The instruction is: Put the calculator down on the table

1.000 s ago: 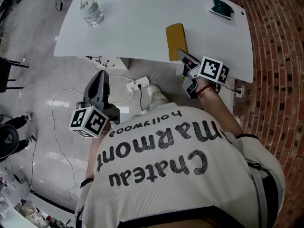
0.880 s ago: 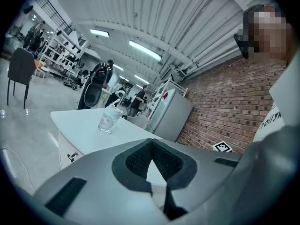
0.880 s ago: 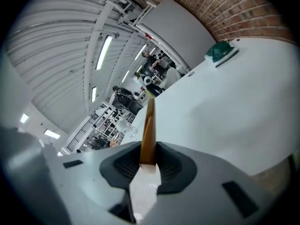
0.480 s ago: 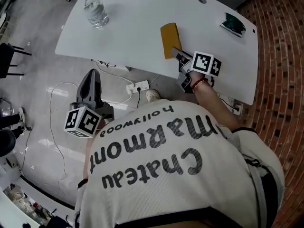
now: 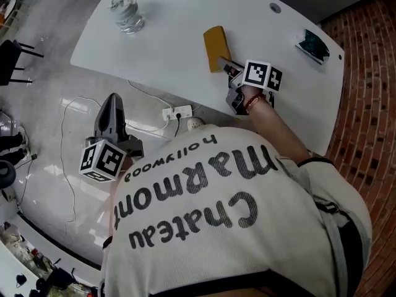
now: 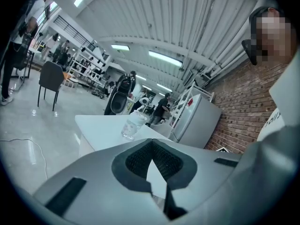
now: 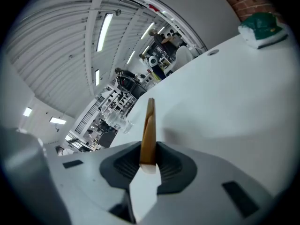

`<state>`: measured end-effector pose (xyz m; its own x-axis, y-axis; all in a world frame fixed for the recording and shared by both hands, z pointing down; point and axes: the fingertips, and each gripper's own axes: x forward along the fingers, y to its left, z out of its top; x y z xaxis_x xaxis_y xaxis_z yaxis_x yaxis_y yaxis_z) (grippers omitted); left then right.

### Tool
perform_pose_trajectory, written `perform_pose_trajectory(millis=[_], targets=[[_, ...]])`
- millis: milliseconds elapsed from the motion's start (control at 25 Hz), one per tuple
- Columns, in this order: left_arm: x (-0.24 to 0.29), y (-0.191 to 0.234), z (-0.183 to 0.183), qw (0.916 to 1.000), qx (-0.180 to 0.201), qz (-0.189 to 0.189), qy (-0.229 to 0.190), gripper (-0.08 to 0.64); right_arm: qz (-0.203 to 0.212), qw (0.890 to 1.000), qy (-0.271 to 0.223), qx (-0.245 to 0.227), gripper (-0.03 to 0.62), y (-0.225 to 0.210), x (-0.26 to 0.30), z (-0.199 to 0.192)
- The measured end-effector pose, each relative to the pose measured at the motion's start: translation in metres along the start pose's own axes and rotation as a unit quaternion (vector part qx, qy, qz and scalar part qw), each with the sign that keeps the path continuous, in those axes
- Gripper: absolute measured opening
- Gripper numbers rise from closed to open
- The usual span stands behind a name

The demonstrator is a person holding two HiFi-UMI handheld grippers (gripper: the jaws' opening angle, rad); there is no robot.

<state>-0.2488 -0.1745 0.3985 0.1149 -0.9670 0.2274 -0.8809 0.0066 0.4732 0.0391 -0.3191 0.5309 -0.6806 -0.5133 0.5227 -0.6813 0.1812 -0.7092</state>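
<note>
Gripping one short end of the calculator (image 5: pixel 215 47), the right gripper (image 5: pixel 228 67) has its jaws clamped on it. From the head view the calculator is a flat, mustard-yellow rectangle with rounded corners, its plain face up and no keys in sight. It reaches away from the jaws over the white table (image 5: pixel 179 17), near the table's front edge. The right gripper view catches it edge-on as a thin ochre strip (image 7: pixel 149 130) rising from between the dark ribbed pads (image 7: pixel 165 165), which press on either side of its lower end. A soft shadow lies on the tabletop beside it. Whether it touches the surface I cannot tell.

The left gripper (image 5: pixel 114 98) hangs off the table over the pale floor. Its jaws are closed tip to tip with nothing between them, as the left gripper view (image 6: pixel 151 146) shows.

One container stands on the table: a clear, crumpled plastic bottle (image 5: pixel 126 15) near the far left corner, well apart from the calculator. What is in it cannot be made out. At the opposite end, by the brick wall, a green thing on a white base (image 5: pixel 314 44) lies near the table's edge.
</note>
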Motion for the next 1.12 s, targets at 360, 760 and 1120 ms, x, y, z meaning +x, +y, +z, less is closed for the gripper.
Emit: perform_pose_trajectory(millis=[360, 760, 1120], targets=[[0.014, -0.005, -0.002, 0.9997, -0.007, 0.020, -0.016, 0.002, 0.008, 0.999, 0.040, -0.013, 0.089, -0.010, 0.022, 0.005], [0.032, -0.007, 0.002, 0.9997, -0.007, 0.020, -0.015, 0.002, 0.034, 0.997, 0.068, -0.018, 0.089, -0.004, 0.038, 0.006], [0.051, -0.015, -0.011, 0.9998, -0.017, 0.008, 0.001, 0.002, 0.043, 0.993, 0.110, -0.028, 0.091, -0.004, 0.043, -0.001]])
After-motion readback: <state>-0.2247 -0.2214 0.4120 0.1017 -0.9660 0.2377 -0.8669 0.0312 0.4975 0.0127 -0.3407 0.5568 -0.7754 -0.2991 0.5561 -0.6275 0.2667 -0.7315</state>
